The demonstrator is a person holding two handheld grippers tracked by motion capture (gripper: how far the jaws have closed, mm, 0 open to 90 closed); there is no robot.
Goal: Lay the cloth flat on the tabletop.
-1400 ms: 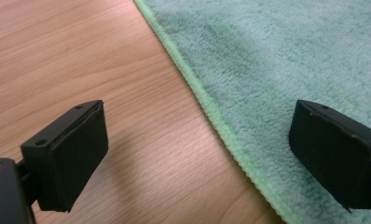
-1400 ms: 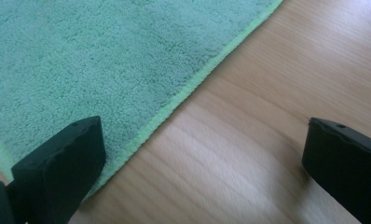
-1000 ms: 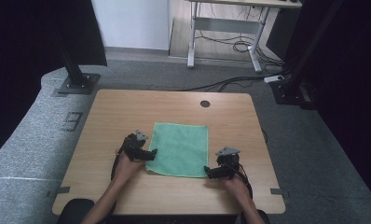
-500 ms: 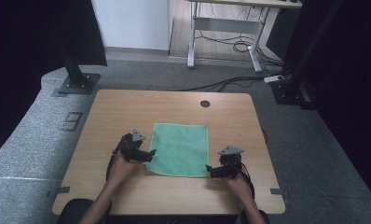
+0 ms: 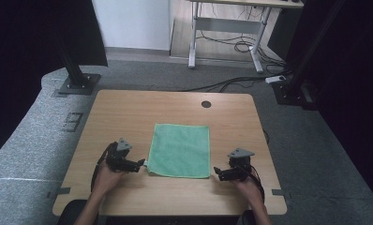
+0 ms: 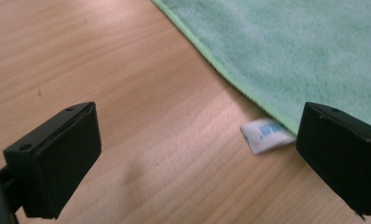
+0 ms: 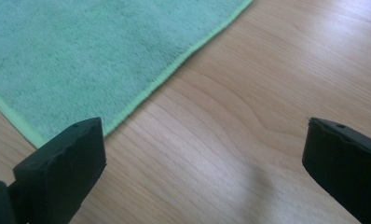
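Now both tools, left tool (image 5: 141, 164) and right tool (image 5: 217, 170), stand wide open beside the green towel (image 5: 181, 149); next, each probably must pinch a near corner.

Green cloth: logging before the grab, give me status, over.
Left gripper open, at near-left corner by white tag. Right gripper open, just off near-right corner. Green cloth flat on table, ungripped. Nothing in the way.

- The blue print on the white tag (image 6: 266, 135) is too blurred to read.
- The green cloth (image 6: 286, 51) runs off the frame's top and right.
- The person's forearms are cut off at the high view's bottom edge.
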